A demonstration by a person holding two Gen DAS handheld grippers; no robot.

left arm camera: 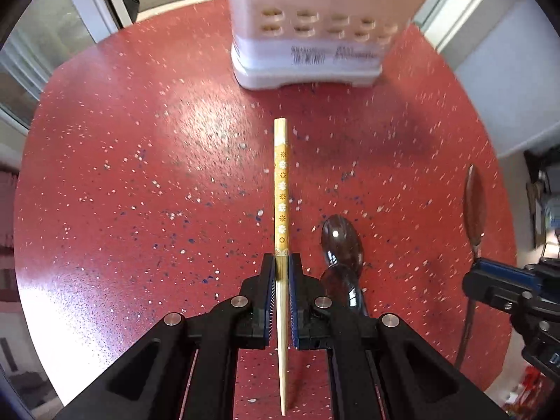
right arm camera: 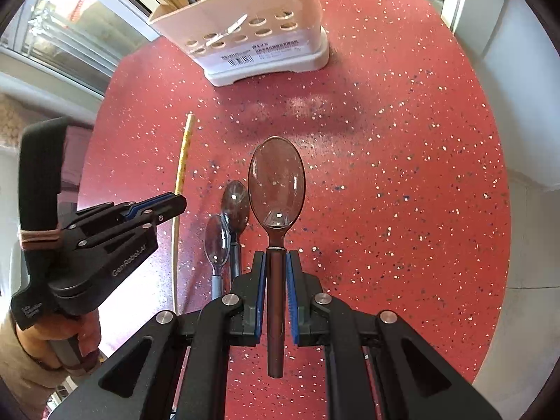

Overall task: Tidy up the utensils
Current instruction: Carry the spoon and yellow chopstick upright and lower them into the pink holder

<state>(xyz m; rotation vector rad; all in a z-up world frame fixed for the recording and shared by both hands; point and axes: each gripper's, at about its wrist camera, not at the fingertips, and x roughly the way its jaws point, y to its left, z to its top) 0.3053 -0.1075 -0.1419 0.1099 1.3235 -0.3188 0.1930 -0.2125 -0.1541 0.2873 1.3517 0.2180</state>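
Your left gripper [left arm camera: 281, 262] has its jaws closed on a chopstick [left arm camera: 281, 189], gripped past its patterned section, with the square end pointing toward the caddy [left arm camera: 315, 35] and the thin tip running back between the fingers. Your right gripper [right arm camera: 276, 262] has its jaws clamped on the handle of a brown spoon [right arm camera: 276, 182], bowl facing up and aimed toward the caddy.

Two more spoons [right arm camera: 227, 224] lie on the red table [right arm camera: 402, 175], overlapping each other, on the near side of the caddy, between your two grippers. From the left wrist view they sit just right of the left fingers.

The caddy stands upright near the table's far edge, perforated wall and barcode label facing you. From the right wrist view, its left compartment already holds utensils; what the other compartments hold cannot be told.

Between both held items and the caddy's base there is bare speckled tabletop. The table's rim curves round on the far side close behind the caddy, with window frames beyond it.
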